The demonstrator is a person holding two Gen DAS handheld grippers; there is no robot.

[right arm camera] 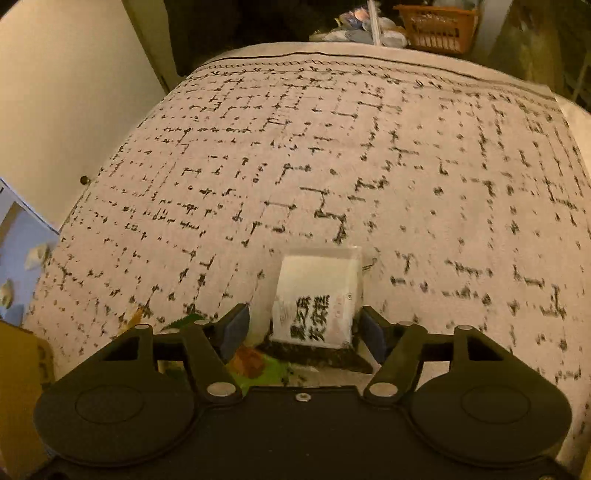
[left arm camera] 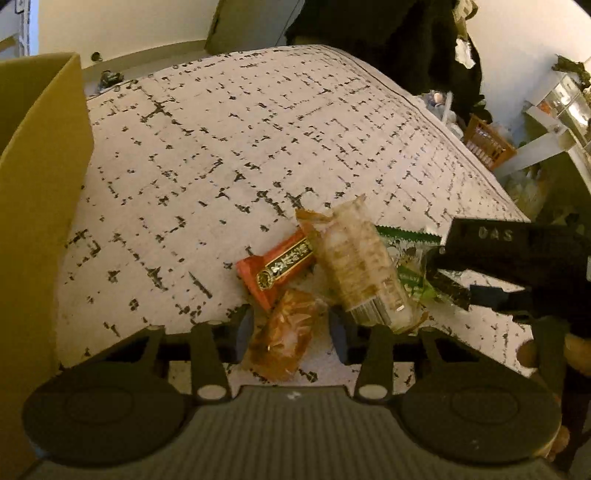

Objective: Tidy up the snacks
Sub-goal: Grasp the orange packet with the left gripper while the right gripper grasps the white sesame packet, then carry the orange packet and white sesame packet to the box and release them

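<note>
In the left wrist view my left gripper (left arm camera: 291, 326) is open with an orange crinkly snack packet (left arm camera: 282, 341) lying between its fingers. Just beyond lie a red snack bar (left arm camera: 275, 267), a long clear packet of biscuits (left arm camera: 360, 266) and a green packet (left arm camera: 410, 258). My right gripper (left arm camera: 461, 291) comes in from the right, at the green packet. In the right wrist view my right gripper (right arm camera: 303, 328) is open around a white sachet with black print (right arm camera: 317, 295); a dark strip and the green packet (right arm camera: 266, 365) lie under it.
All lies on a white cloth with black marks (left arm camera: 240, 147). A cardboard box (left arm camera: 37, 184) stands at the left. An orange basket (right arm camera: 437, 27) and clutter lie beyond the far edge. A wall (right arm camera: 74, 92) rises at the left.
</note>
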